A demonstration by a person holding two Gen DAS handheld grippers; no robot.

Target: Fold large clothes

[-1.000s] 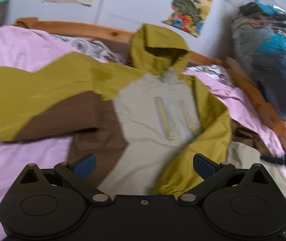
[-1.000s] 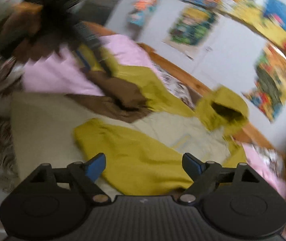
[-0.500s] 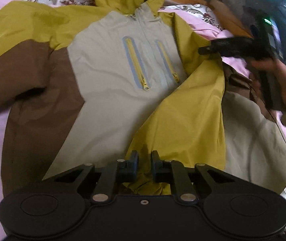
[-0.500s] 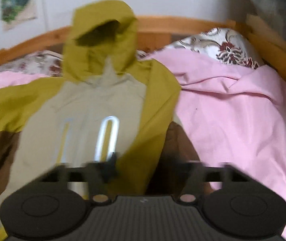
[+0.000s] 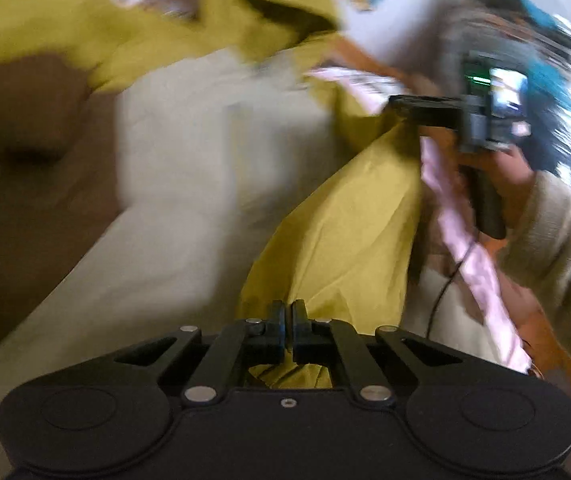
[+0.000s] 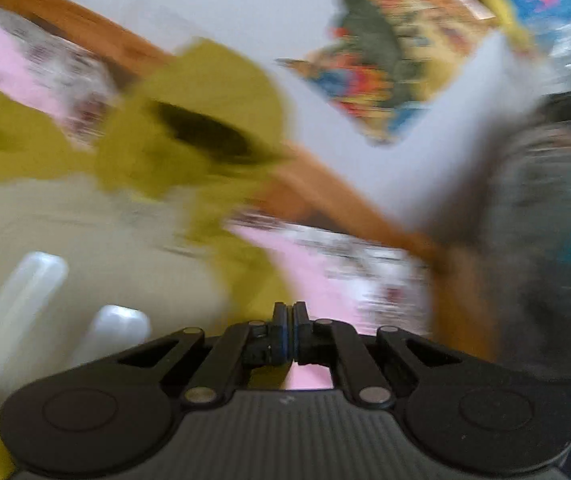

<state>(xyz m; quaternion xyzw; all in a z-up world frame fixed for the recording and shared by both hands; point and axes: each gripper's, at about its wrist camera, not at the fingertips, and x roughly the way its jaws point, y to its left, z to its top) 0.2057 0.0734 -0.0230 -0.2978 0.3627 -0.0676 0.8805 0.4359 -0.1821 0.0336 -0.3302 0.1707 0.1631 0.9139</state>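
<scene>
- the left gripper [image 5: 288, 322] was pinched tight on the yellow sleeve [image 5: 345, 232] of the hooded jacket [image 5: 189, 152]; the mustard fabric bunched between and under its closed fingers and rose in a taut fold toward the right gripper [image 5: 409, 106].
- the jacket lay spread on the bed, front up — beige chest panel in the middle, brown panel [image 5: 33, 184] on the left, mustard hood [image 5: 281, 12] at the far end near the wooden bed frame [image 6: 325, 196].
- in the left wrist view the right gripper showed from outside, carried by a hand [image 5: 501, 168] in a beige knit cuff [image 5: 557, 248], its tip at the sleeve's upper end by the shoulder.
- in the right wrist view the right gripper [image 6: 288, 320] had its fingers pressed together; yellow fabric and pink sheet [image 6: 325, 280] both lay right at the tips, and the blur kept me from telling whether cloth was caught between them.
- both views were smeared by motion; the hood [image 6: 205, 120] and two pale zipper strips [image 6: 25, 292] on the beige panel were still readable.
- colourful posters [image 6: 381, 68] hung on the white wall behind the bed.
</scene>
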